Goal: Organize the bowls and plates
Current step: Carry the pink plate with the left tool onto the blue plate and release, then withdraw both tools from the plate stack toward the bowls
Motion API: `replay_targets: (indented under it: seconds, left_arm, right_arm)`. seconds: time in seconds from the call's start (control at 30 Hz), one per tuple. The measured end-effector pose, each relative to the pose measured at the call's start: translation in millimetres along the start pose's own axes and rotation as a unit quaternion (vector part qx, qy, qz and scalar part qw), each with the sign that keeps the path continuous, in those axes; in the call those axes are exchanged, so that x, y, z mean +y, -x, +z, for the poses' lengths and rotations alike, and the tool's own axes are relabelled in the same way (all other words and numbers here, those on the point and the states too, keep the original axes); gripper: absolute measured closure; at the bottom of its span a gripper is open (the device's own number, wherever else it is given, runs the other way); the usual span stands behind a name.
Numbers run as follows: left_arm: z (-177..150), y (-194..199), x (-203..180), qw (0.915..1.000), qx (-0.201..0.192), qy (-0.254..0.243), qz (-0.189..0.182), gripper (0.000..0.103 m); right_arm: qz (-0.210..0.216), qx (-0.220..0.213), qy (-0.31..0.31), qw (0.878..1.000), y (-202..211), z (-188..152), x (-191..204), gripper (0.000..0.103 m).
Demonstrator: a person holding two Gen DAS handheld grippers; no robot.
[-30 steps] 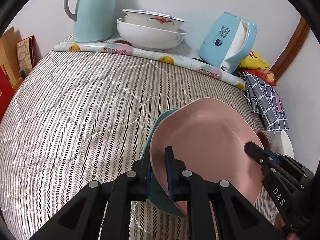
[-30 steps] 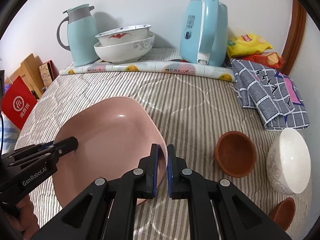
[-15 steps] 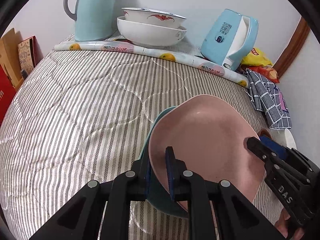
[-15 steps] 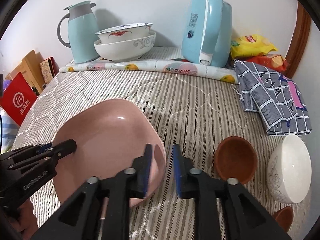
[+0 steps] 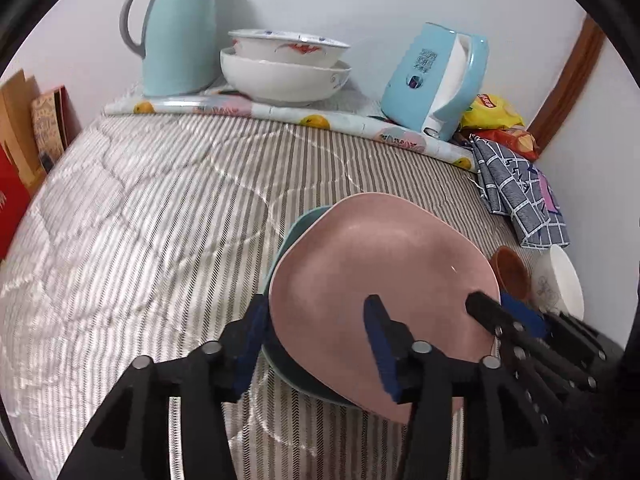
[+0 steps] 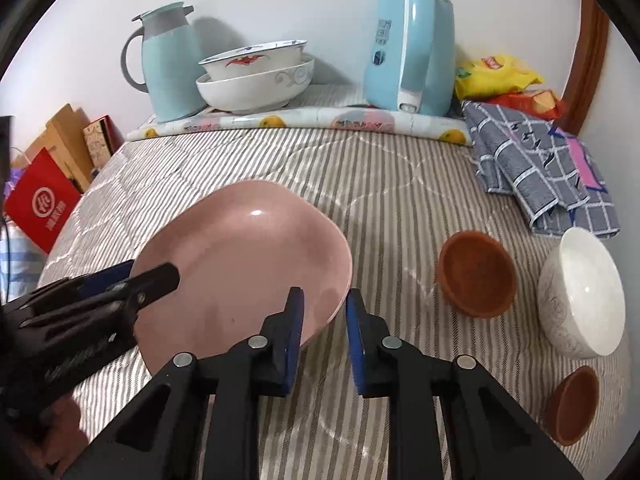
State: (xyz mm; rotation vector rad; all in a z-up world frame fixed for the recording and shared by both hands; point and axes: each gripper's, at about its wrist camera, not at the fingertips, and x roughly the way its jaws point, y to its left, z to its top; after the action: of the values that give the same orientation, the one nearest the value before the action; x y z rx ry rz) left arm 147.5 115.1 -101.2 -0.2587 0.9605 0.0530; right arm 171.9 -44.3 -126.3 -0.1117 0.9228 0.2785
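Note:
A pink plate [image 5: 380,264] lies on a teal plate [image 5: 298,230] on the striped quilt [image 5: 160,220]. My left gripper [image 5: 316,306] straddles the near-left rims of both plates. Its jaws are opening, and the pads stand well clear of the rims. My right gripper [image 6: 324,294] has the pink plate's [image 6: 240,260] right rim between its fingers. Its jaws are closing, with a gap still showing on either side of the rim. Each gripper shows in the other's view, the left gripper [image 6: 156,276] at the plate's left and the right gripper [image 5: 492,300] at its right.
A brown bowl [image 6: 476,276], a white bowl [image 6: 580,292] and a smaller brown bowl [image 6: 572,408] sit right of the plates. At the back stand a thermos jug [image 6: 168,64], two stacked white bowls [image 6: 256,84] and a blue kettle [image 6: 412,48]. A checked cloth [image 6: 540,160] lies far right.
The left jaws were shut on the plates' rims and have spread wide. The right jaws let go of the pink plate's rim and stand apart around it.

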Motion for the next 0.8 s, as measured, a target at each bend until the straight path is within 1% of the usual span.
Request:
replay_targets:
  seconds: [0.07,0.13,0.23,0.3,0.37,0.5,0.6,0.67,0.7,0.73,0.77,0.8]
  left_arm:
    - [1.5,4.1,-1.4,0.9998,-0.009,-0.009,0.011,0.049]
    - [2.9,5.5,-1.0,0.9998,-0.011,-0.012,0.01,0.047]
    - [4.5,3.9,0.5,0.9999,-0.009,-0.009,0.008,0.047]
    - [4.9,2.7,1.3,0.9999,-0.008,-0.004,0.007,0.047]
    - [5.5,0.7,-0.1,1.0,-0.005,0.0,0.004,0.047]
    - [4.0,1.0,-7.4,1.0,-0.006,-0.001,0.0,0.047]
    - [2.3,3.0,-16.4,1.0,-0.006,-0.003,-0.006,0.047]
    - [1.8,5.1,-25.8,0.9999,-0.008,-0.011,-0.008,0.047]
    - [1.8,6.3,-30.2,0.9998,-0.01,-0.014,-0.008,0.047]
    - [2.5,7.5,-35.3,0.9998,-0.011,-0.017,-0.01,0.047]
    - [2.9,9.4,-42.4,0.9996,-0.013,-0.02,-0.014,0.047]
    - [3.3,11.2,-48.0,0.9995,-0.015,-0.022,-0.017,0.047]
  right_arm:
    - [-0.003,-0.002,0.001,1.0,-3.2,4.2,0.6,0.086]
    - [-0.001,0.0,-0.005,1.0,-7.2,8.6,-1.0,0.086]
    - [-0.001,0.0,-0.012,1.0,-10.7,13.6,-3.1,0.085]
    - [-0.004,-0.004,-0.011,1.0,-7.9,14.7,-4.0,0.082]
    - [-0.006,-0.011,-0.01,1.0,-1.7,14.7,-6.2,0.074]
    - [-0.015,-0.022,-0.012,1.0,10.9,13.5,-17.0,0.07]
    - [-0.019,-0.028,-0.021,0.999,20.3,10.1,-32.3,0.068]
    - [-0.026,-0.035,-0.035,0.998,28.1,6.1,-46.2,0.06]
    - [-0.028,-0.039,-0.042,0.998,32.1,3.6,-53.6,0.059]
    - [-0.03,-0.041,-0.047,0.998,35.1,1.6,-59.2,0.058]
    - [-0.038,-0.048,-0.057,0.997,43.9,-4.0,-74.1,0.058]
    - [-0.038,-0.048,-0.057,0.997,43.9,-4.0,-74.1,0.058]
